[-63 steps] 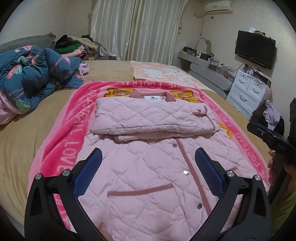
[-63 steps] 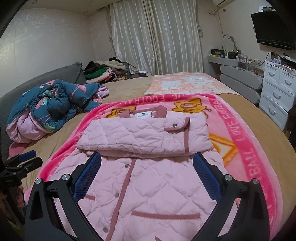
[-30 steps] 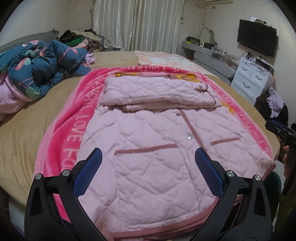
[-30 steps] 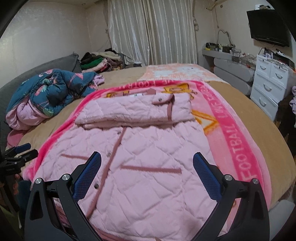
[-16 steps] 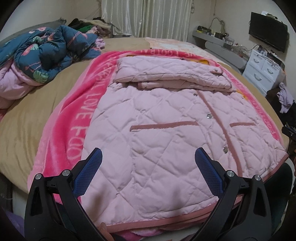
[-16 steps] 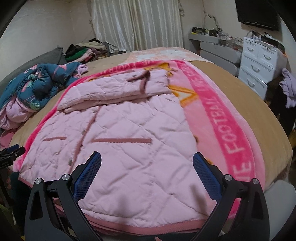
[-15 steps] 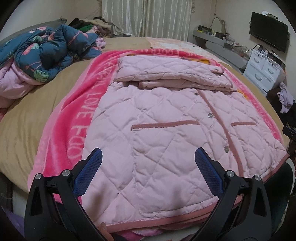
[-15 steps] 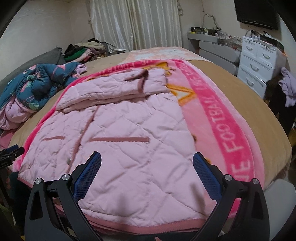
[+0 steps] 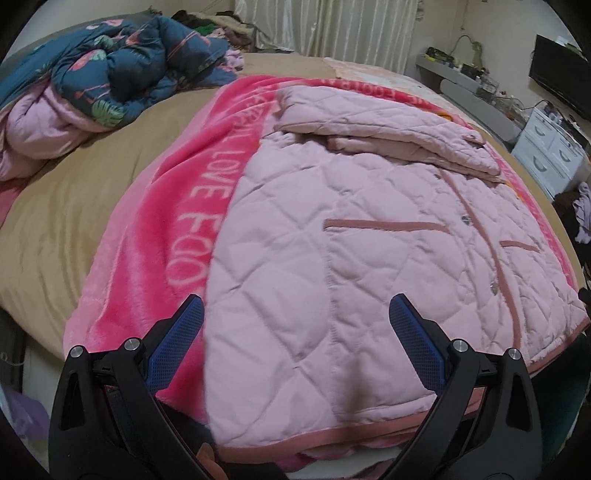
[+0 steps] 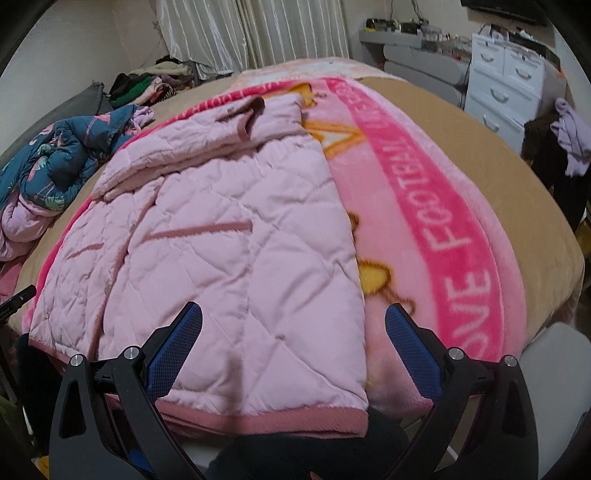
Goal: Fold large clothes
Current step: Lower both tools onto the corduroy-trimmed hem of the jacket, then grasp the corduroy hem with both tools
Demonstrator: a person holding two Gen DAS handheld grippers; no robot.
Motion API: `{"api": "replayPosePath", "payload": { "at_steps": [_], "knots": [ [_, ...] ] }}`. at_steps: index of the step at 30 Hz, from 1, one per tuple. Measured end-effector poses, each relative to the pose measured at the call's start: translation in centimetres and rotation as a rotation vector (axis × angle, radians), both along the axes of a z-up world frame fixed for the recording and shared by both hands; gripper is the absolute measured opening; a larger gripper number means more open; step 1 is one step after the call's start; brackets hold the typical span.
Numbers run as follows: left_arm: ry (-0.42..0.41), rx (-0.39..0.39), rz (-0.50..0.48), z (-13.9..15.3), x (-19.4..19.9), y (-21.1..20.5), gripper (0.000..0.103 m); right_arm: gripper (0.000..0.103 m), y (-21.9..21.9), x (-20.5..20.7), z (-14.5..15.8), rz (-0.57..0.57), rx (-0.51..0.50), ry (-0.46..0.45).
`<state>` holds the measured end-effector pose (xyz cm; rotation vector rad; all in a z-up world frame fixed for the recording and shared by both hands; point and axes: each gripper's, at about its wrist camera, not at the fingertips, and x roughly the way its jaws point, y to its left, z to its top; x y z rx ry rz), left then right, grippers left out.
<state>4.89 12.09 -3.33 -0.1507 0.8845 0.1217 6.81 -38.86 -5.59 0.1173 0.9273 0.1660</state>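
Soft indoor light, slight motion blur, fisheye-bent dark corners.

Blanket (image 9: 192, 192) lettering — partly covered by the jacket (image 9: 351, 258); shelf clutter (image 10: 410, 26) — too small to identify; television (image 9: 557, 74) — cut off at the frame edge.

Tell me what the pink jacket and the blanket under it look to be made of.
Jacket: seems a soft woven fabric with padding inside, matte; diamond quilting puffs between the stitch lines, and a darker pink tape edges the hem and pockets. Blanket: looks like plush fleece, probably synthetic; its hot-pink pile is fuzzy with a slight sheen, and the white lettering has soft edges.
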Motion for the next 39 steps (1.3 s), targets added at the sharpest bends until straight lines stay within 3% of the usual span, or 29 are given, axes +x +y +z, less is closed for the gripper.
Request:
{"api": "replayPosePath", "payload": {
  "at_steps": [6,14,18,20,22,24,27,29,32,39],
  "knots": [
    [0.031,-0.012,0.020,-1.0,-0.7,1.6,0.094,0.099,-0.3,0.0,-1.0,0.028,0.017,0.061],
    [0.064,-0.026,0.017,-1.8,-1.7,2.6,0.094,0.099,-1.0,1.2,-2.3,0.064,0.123,0.200],
    [0.075,-0.044,0.029,-2.1,-2.3,3.3,0.094,0.097,-0.5,1.0,-2.5,0.097,0.109,0.216],
    [0.084,-0.064,0.031,-2.5,-2.5,3.6,0.094,0.082,-0.2,1.1,-2.8,0.118,0.098,0.232],
    [0.099,-0.094,0.033,-2.9,-2.6,4.0,0.094,0.074,-0.1,1.0,-3.2,0.135,0.101,0.244],
    [0.108,-0.122,0.033,-3.3,-2.7,4.2,0.094,0.069,-0.1,0.8,-3.1,0.146,0.096,0.232],
    [0.110,-0.132,0.014,-3.5,-2.8,3.8,0.094,0.049,0.2,0.1,-2.8,0.163,0.068,0.184],
    [0.113,-0.134,0.000,-3.6,-2.7,3.4,0.094,0.029,-0.2,-0.3,-2.2,0.183,0.119,0.137],
    [0.129,-0.167,-0.024,-4.0,-2.4,2.9,0.094,0.022,-1.0,-1.1,-0.7,0.194,0.215,0.050],
    [0.181,-0.235,-0.047,-6.0,-2.0,2.1,0.094,0.020,-1.8,-0.8,4.2,0.213,0.342,-0.114]
  ]
}}
